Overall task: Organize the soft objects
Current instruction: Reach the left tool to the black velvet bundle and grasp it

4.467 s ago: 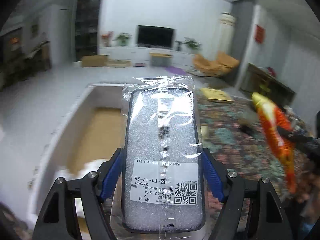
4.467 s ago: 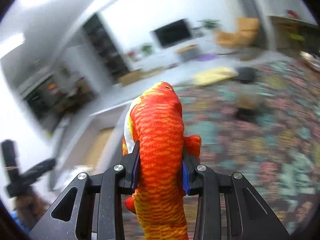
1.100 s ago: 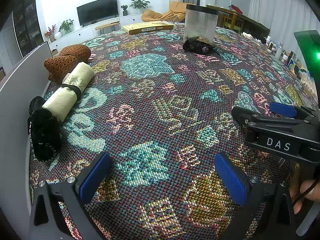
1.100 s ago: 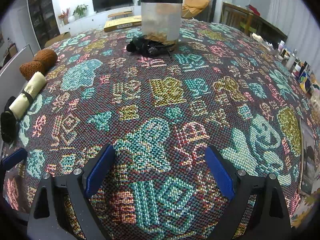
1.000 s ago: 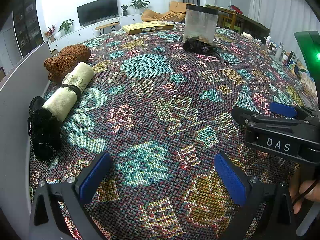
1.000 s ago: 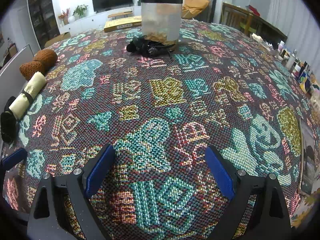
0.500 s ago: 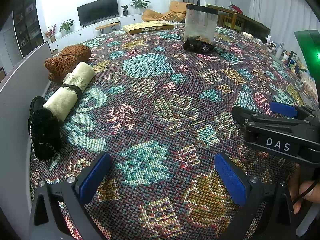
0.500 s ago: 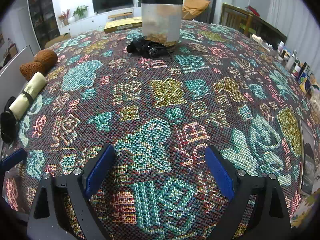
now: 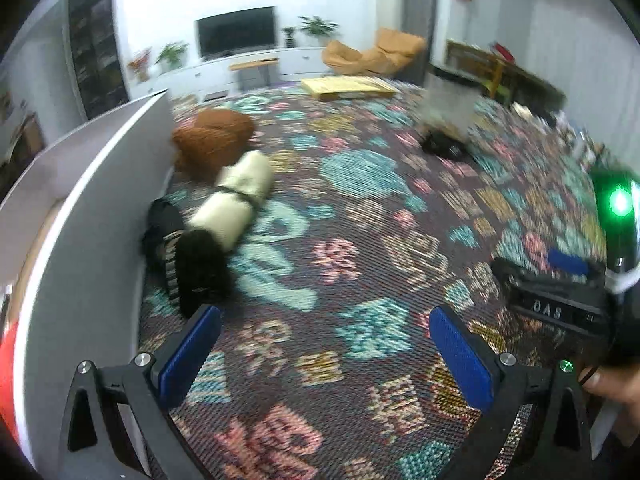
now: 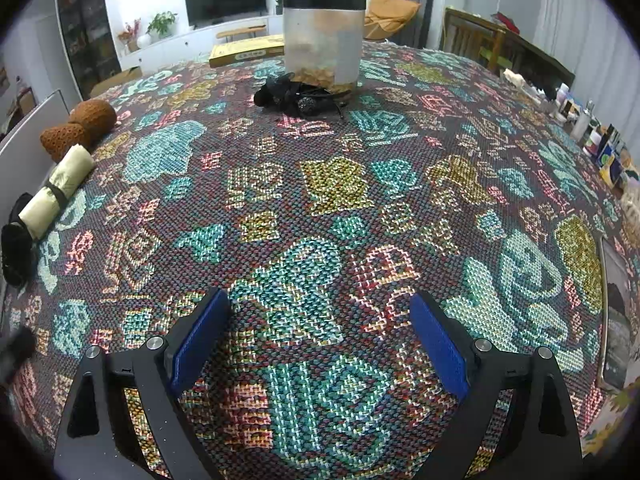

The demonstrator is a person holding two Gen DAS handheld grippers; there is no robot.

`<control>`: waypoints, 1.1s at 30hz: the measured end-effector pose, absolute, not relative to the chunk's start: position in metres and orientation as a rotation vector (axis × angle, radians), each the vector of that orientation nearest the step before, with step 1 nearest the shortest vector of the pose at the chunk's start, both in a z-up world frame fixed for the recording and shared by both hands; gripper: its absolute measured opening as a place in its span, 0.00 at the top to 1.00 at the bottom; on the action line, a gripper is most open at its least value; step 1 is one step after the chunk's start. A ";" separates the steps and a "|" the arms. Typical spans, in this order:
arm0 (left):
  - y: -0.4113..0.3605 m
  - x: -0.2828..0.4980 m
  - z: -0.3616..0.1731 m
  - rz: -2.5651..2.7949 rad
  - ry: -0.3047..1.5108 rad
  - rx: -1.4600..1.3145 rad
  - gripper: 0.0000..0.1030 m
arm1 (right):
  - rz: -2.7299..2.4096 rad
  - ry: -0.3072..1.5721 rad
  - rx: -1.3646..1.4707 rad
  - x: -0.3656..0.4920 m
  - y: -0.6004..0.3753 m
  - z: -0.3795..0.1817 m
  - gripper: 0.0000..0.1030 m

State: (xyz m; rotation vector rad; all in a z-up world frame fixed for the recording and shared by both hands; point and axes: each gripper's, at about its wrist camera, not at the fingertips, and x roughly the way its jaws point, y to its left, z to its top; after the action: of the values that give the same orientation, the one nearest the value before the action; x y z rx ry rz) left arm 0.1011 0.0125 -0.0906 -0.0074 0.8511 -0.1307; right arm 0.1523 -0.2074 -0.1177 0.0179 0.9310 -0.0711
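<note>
Left gripper (image 9: 324,344) and right gripper (image 10: 320,336) both hovered with jaws apart, empty, above the bench (image 10: 340,184). Black fuzzy item (image 9: 196,268), roll (image 9: 236,204) and brown plush (image 9: 212,140) lay against the bin wall (image 9: 92,216); a hasty grasp might snag two.

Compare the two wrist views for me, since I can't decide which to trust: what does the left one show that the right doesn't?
Only the left wrist view shows the right gripper with its green light, open.

Only the right wrist view shows the small bottles at the table edge.

Both show the cream roll, brown knitted items, black fuzzy item, canister and patterned cloth.
</note>
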 end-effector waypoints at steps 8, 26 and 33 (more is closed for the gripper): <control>0.025 0.099 -0.109 0.001 0.891 -0.106 0.00 | -0.071 0.930 0.018 0.152 -0.207 -0.118 0.09; 0.058 0.195 -0.136 0.223 0.984 -0.149 0.00 | -0.073 0.929 0.018 0.151 -0.207 -0.118 0.09; 0.027 0.202 -0.130 0.057 0.935 -0.071 0.28 | -0.073 0.929 0.018 0.152 -0.208 -0.118 0.09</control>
State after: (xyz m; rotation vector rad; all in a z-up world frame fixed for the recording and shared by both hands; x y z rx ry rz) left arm 0.2020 0.0273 -0.1297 -0.0706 0.9351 0.0568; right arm 0.1517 -0.2076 -0.1179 0.0177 0.9291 -0.0727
